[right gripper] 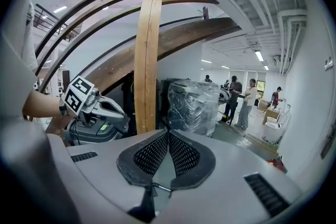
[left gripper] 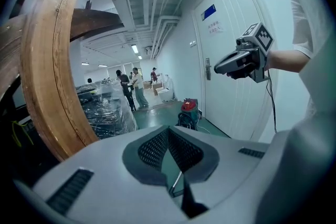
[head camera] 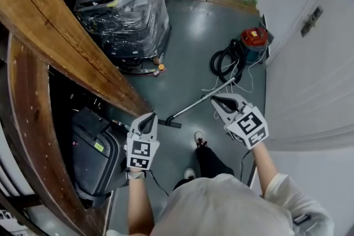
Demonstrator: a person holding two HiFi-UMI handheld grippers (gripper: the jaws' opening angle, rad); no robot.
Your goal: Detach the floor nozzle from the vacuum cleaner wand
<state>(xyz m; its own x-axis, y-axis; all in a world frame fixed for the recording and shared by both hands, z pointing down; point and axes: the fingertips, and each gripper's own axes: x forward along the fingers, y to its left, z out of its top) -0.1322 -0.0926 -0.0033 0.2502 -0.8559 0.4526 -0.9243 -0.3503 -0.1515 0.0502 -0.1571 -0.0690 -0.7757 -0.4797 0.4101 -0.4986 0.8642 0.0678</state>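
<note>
A red canister vacuum stands on the grey floor by the right wall, its black hose coiled beside it. The silver wand runs down-left to the black floor nozzle, still joined to it. My left gripper hovers shut just left of the nozzle, holding nothing. My right gripper is shut and empty above the wand's upper part. In the left gripper view the wand shows through the gap below the shut jaws, and the right gripper hangs at the upper right. The left gripper appears at left in the right gripper view.
A big curved wooden frame fills the left. A plastic-wrapped pallet load stands behind it, and a dark machine sits under it. White doors line the right. The person's shoes are close to the nozzle. People stand far down the corridor.
</note>
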